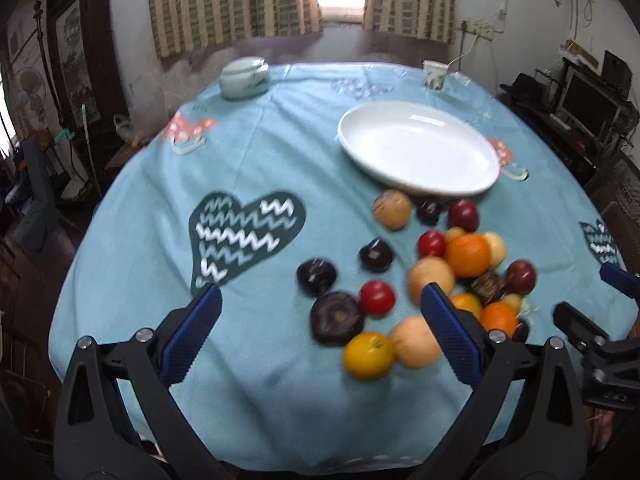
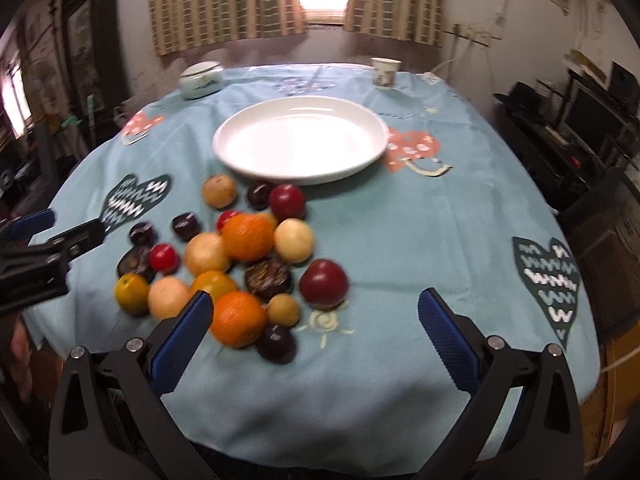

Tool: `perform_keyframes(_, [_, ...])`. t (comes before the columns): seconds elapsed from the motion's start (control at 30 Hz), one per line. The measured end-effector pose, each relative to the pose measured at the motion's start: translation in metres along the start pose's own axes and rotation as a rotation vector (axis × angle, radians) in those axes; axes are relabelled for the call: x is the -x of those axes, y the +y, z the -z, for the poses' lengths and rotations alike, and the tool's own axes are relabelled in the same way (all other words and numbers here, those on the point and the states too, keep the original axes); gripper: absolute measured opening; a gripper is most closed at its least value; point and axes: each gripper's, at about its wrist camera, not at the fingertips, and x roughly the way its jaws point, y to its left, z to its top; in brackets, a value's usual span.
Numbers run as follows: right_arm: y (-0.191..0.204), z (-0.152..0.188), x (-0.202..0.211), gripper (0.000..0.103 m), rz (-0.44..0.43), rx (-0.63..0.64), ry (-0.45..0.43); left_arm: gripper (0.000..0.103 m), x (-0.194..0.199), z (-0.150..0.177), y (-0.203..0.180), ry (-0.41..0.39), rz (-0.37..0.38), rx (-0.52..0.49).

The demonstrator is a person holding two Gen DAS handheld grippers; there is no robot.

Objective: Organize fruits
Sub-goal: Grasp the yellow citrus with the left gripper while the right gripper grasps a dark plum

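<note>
Both grippers hung above the near edge of the table with their blue fingers spread wide and nothing between them: the left gripper [image 1: 320, 312] over the dark fruit at the pile's left side, the right gripper [image 2: 316, 316] over its right side, near an orange [image 2: 239, 319] and a dark plum [image 2: 276, 343]. Beyond the fingers, the fruits [image 2: 248, 238] lay heaped together on the blue tablecloth [image 2: 420, 240], just in front of the white plate [image 2: 300, 138]. That plate held nothing, so I judged the sorting not yet begun, with every fruit left to move
</note>
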Motion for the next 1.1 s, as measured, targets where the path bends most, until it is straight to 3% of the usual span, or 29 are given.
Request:
perform_keyframes(0.17, [0.009, 0.022, -0.014, 0.097, -0.083, 0.034, 0.061, 0.101, -0.015, 0.022, 0.011, 0.084, 0.011, 0.032])
perform_keyframes(0.23, [0.009, 0.029, -0.02, 0.07, -0.11, 0.03, 0.084, 0.101, -0.015, 0.027, 0.011, 0.093, 0.009, 0.029])
perform_keyframes(0.3, [0.009, 0.032, -0.026, 0.056, -0.137, 0.02, 0.108, 0.101, -0.015, 0.031, 0.01, 0.103, 0.021, 0.025])
perform_keyframes(0.4, [0.007, 0.033, -0.038, 0.048, -0.147, 0.011, 0.129, 0.101, -0.019, 0.037, 0.007, 0.123, 0.035, 0.009])
perform_keyframes(0.53, [0.004, 0.033, -0.056, 0.029, -0.204, -0.012, 0.141, 0.101, -0.029, 0.041, 0.006, 0.154, 0.06, 0.0])
perform_keyframes(0.83, [-0.005, 0.03, -0.03, 0.028, -0.171, -0.026, 0.087, 0.098, -0.042, 0.045, 0.002, 0.181, 0.136, 0.002])
perform_keyframes(0.97, [-0.008, 0.031, -0.032, 0.028, -0.19, -0.051, 0.104, 0.079, -0.048, 0.044, 0.0, 0.177, 0.174, 0.007])
perform_keyframes(1.03, [-0.01, 0.031, -0.032, 0.028, -0.204, -0.061, 0.109, 0.076, -0.057, 0.043, -0.002, 0.172, 0.208, 0.023])
perform_keyframes(1.1, [-0.011, 0.032, -0.031, 0.028, -0.206, -0.064, 0.106, 0.076, -0.06, 0.042, -0.006, 0.143, 0.192, 0.004])
